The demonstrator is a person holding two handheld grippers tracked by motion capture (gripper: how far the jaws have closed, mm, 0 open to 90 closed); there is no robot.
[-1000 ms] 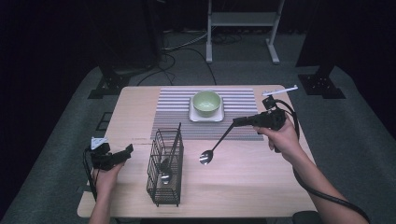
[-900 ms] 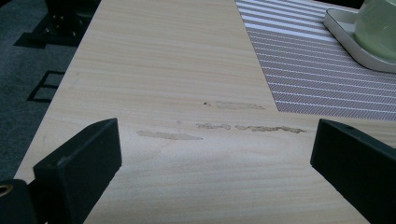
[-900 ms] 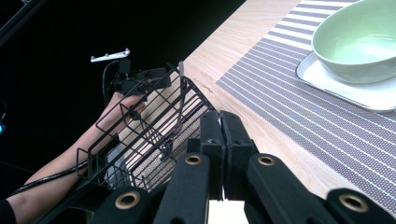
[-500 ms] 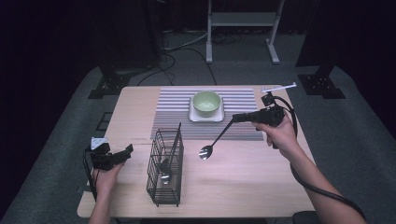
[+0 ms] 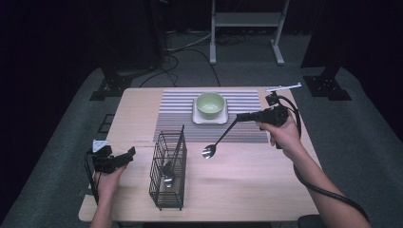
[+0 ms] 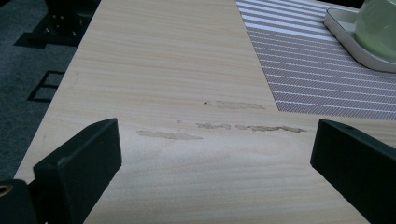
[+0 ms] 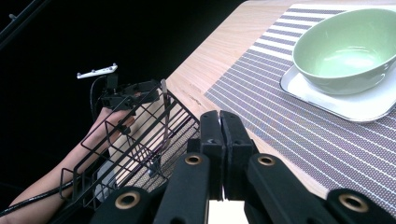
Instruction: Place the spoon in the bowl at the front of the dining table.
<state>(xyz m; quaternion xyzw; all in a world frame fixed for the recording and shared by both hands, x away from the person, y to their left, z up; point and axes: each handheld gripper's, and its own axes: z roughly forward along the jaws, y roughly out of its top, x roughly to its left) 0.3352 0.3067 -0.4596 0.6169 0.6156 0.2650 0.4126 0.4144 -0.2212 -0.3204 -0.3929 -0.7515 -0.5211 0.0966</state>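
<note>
High view, right gripper (image 5: pixel 239 117) clamped on spoon (image 5: pixel 216 141), left gripper (image 5: pixel 129 153) wide apart.

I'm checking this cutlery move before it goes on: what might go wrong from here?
The right claw pinches the dark-handled metal spoon by its handle's very end, so the long spoon may swing or slip out. Its bowl hangs low over the striped placemat and may snag its edge. Near the green bowl on its white square plate, a sideways swing may knock it.
</note>
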